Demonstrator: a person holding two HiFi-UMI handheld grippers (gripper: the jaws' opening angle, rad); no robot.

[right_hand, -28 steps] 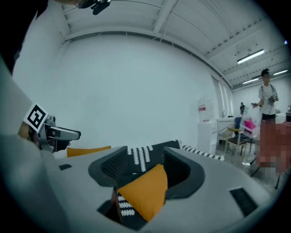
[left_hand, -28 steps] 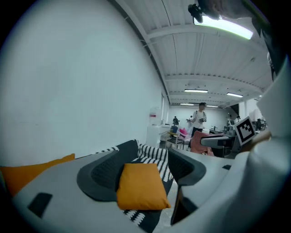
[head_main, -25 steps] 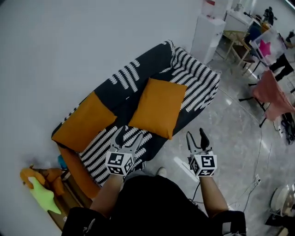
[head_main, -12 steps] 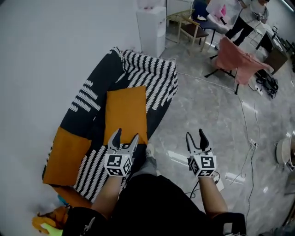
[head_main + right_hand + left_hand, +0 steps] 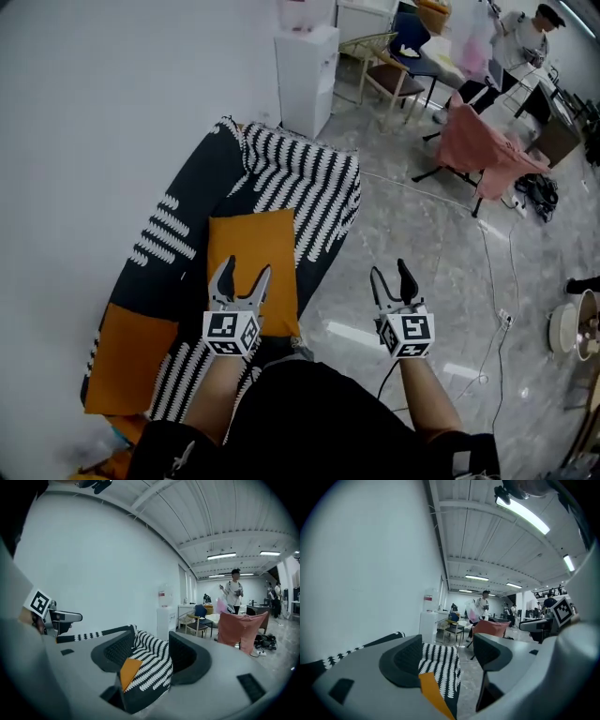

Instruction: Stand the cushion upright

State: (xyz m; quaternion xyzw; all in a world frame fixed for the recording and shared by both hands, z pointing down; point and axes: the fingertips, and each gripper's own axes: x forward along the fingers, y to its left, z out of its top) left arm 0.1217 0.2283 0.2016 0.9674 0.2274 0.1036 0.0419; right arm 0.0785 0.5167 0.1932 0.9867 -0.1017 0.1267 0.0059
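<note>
- Head view: the left tool (image 5: 242, 277), jaws apart and empty, hangs over the near edge of the square orange fabric cushion (image 5: 253, 246).
- Beside it, the right tool (image 5: 389, 279) is likewise spread and empty, above the grey tiled floor (image 5: 422, 234).
- That cushion lies flat on the black-and-white patterned sofa (image 5: 309, 183).

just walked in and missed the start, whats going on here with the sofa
A person stands at a black-and-white sofa with a gripper in each hand. An orange cushion lies flat on the seat, not yet stood up; a second cushion sits at the near end. The left gripper hangs open and empty over the flat one's near edge. The right gripper, also open and empty, is over the floor.
</note>
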